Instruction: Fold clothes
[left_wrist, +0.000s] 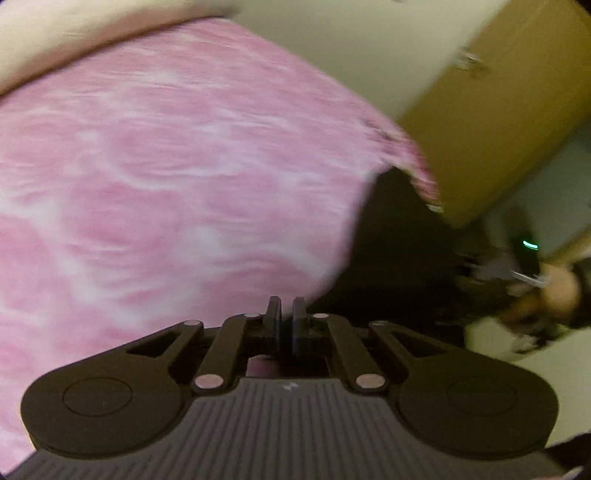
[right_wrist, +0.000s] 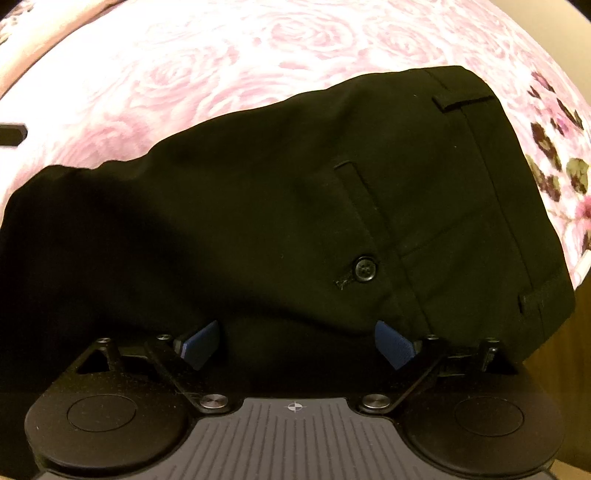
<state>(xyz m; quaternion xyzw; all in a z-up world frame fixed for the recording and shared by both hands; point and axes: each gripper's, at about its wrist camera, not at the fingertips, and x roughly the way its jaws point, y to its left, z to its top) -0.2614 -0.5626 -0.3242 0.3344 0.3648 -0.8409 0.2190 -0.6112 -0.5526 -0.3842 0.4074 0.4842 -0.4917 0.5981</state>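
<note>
Black trousers (right_wrist: 280, 206) lie folded on a pink rose-patterned bedspread (right_wrist: 229, 62), waistband to the right, with a back pocket button (right_wrist: 365, 268) showing. My right gripper (right_wrist: 295, 343) is open, its blue pads (right_wrist: 201, 343) wide apart at the trousers' near edge, holding nothing. In the blurred left wrist view my left gripper (left_wrist: 287, 321) is shut and empty above the pink bedspread (left_wrist: 166, 166). A dark part of the trousers (left_wrist: 391, 251) shows at the bed's right edge, beside the other gripper and hand (left_wrist: 532, 280).
A brown wooden door or cabinet (left_wrist: 491, 110) stands past the bed's corner, with a pale wall (left_wrist: 332, 44) behind. The bedspread's right border has dark flowers (right_wrist: 554, 147). A small black object (right_wrist: 13, 134) lies at the far left of the bed.
</note>
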